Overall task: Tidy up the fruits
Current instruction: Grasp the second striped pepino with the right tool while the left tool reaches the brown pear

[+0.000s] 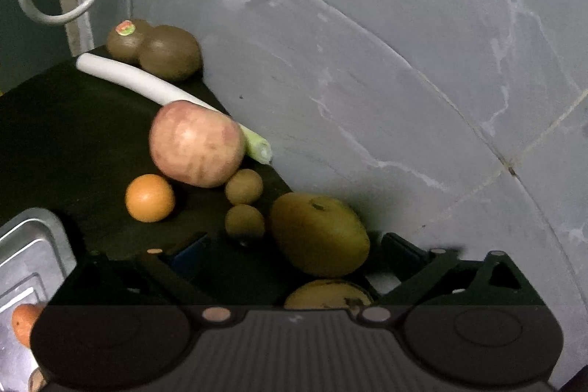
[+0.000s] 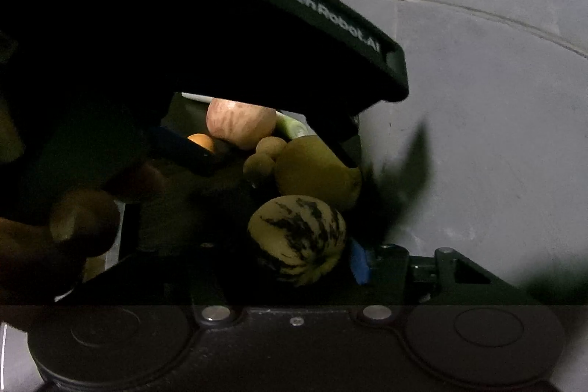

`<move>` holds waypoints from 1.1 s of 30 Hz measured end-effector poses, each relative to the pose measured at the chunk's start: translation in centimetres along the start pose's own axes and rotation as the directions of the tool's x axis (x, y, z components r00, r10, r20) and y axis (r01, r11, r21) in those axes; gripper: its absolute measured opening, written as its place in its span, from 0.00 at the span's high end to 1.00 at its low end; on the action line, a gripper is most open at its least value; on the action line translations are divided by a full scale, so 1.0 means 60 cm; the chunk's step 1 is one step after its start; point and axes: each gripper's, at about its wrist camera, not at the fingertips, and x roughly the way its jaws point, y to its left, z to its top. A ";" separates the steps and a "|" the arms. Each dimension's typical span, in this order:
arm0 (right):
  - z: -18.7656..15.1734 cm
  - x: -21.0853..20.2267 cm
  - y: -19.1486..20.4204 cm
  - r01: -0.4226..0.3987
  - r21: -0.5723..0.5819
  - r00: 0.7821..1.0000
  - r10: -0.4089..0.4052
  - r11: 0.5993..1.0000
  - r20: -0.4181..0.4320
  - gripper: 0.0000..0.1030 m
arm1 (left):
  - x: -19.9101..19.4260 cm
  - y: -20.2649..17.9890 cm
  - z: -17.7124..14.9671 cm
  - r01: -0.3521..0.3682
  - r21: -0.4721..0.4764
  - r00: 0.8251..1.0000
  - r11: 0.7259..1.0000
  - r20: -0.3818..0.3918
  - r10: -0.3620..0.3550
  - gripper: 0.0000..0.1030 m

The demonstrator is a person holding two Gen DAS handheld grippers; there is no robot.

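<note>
From the left wrist view, a metal tray (image 1: 25, 245) sits at the far left edge of the dark counter (image 1: 73, 135), with something orange (image 1: 24, 322) lying on it. Next comes a small orange (image 1: 150, 197), then a pink apple (image 1: 196, 144) lying against a white leek (image 1: 154, 87); two kiwis (image 1: 154, 48) sit touching each other behind the leek by the grey wall (image 1: 404, 61). Right of the apple are two small brown round fruits (image 1: 244, 204), then a yellow pear (image 1: 319, 232). The left gripper (image 1: 290, 256) has its fingers spread wide on either side of the pear, not pressing it. From the right wrist view, the right gripper (image 2: 294, 259) has a blue-padded finger (image 2: 359, 265) against a striped yellow melon (image 2: 297, 237); the other finger is hidden in shadow, so the pinch cannot be confirmed.
</note>
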 end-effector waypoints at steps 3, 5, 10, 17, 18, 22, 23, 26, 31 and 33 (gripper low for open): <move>-0.009 -0.013 0.004 0.015 -0.016 1.000 -0.015 1.000 0.008 0.44 | 0.011 -0.006 0.001 0.010 0.011 1.000 1.000 -0.014 -0.010 0.09; -0.008 -0.017 0.004 0.022 -0.011 1.000 -0.022 1.000 0.007 0.45 | 0.018 -0.008 0.002 0.012 0.008 1.000 1.000 -0.022 -0.012 0.11; -0.021 -0.040 -0.003 0.025 -0.012 1.000 -0.025 1.000 0.000 0.45 | 0.034 -0.018 0.003 -0.001 0.026 0.999 1.000 -0.045 0.002 0.15; -0.030 -0.056 -0.002 0.031 -0.013 0.999 -0.031 0.999 -0.010 0.44 | 0.046 -0.014 0.000 -0.019 -0.002 0.999 1.000 -0.038 0.019 0.21; -0.030 -0.057 -0.001 0.030 -0.017 0.999 -0.030 0.999 -0.009 0.44 | 0.046 -0.014 -0.003 -0.026 -0.003 0.999 1.000 -0.024 0.026 0.21; -0.031 -0.062 -0.004 0.027 -0.024 1.000 -0.027 0.999 -0.004 0.44 | 0.043 -0.009 -0.006 -0.033 -0.021 0.999 0.999 0.003 0.033 0.23; -0.035 -0.071 -0.007 0.026 -0.023 1.000 -0.026 0.999 -0.003 0.44 | 0.040 -0.006 -0.007 -0.024 -0.034 1.000 0.999 0.009 0.024 0.27; -0.041 -0.080 -0.010 0.023 -0.031 1.000 -0.023 0.999 0.000 0.44 | 0.034 0.005 -0.005 0.030 -0.079 0.999 0.996 0.013 -0.030 0.39; -0.047 -0.088 -0.006 0.018 -0.036 1.000 -0.018 0.999 0.001 0.44 | 0.028 0.010 -0.013 0.034 -0.081 0.999 0.996 0.005 -0.034 0.40; -0.048 -0.090 -0.007 0.013 -0.035 1.000 -0.013 0.999 0.001 0.44 | 0.025 0.015 -0.018 0.039 -0.086 0.999 0.996 0.000 -0.039 0.40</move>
